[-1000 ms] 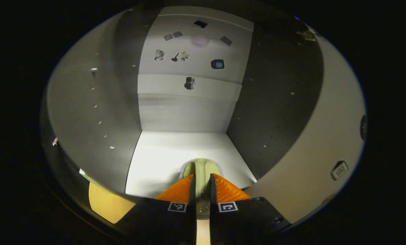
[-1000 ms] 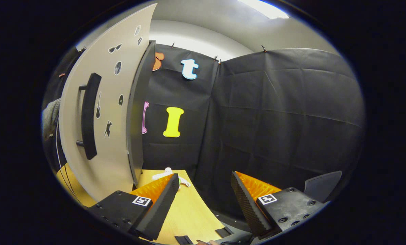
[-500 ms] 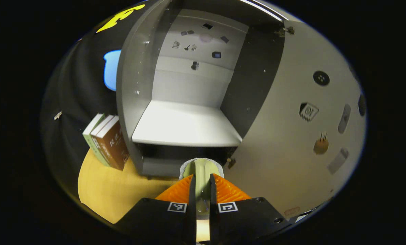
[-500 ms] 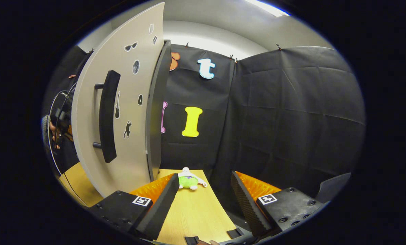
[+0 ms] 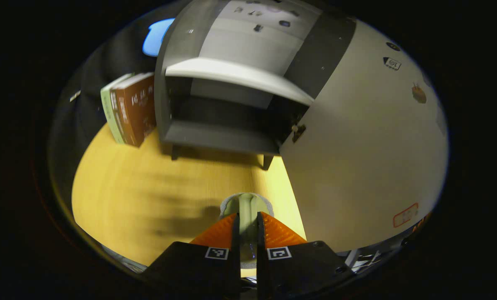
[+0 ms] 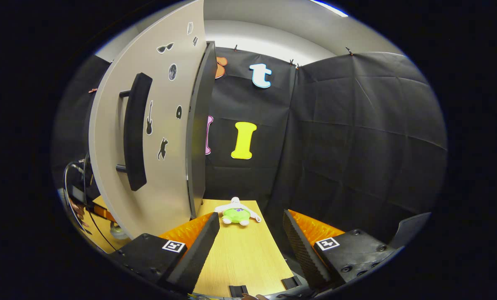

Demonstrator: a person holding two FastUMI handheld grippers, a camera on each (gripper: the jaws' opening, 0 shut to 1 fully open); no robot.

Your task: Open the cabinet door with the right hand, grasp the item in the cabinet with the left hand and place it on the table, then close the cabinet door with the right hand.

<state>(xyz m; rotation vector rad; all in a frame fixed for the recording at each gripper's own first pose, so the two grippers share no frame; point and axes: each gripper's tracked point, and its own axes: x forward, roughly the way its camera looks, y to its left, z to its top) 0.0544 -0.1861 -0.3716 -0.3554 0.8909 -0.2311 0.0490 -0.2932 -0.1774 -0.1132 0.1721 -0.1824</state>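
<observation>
— Left hand-held gripper [image 5: 247,225]?
— Clamped on a pale green item [image 5: 246,207], above the table [image 5: 140,196], before the open cabinet [image 5: 215,121].
— Right hand-held gripper [image 6: 250,233]?
— Gaping, empty — beside the door [image 6: 165,175].

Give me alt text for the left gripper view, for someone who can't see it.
The left gripper is shut on a pale green item, held above a yellow wooden table. Beyond stands a grey cabinet with its door swung open to the right, and upright books beside it on the left.
</observation>
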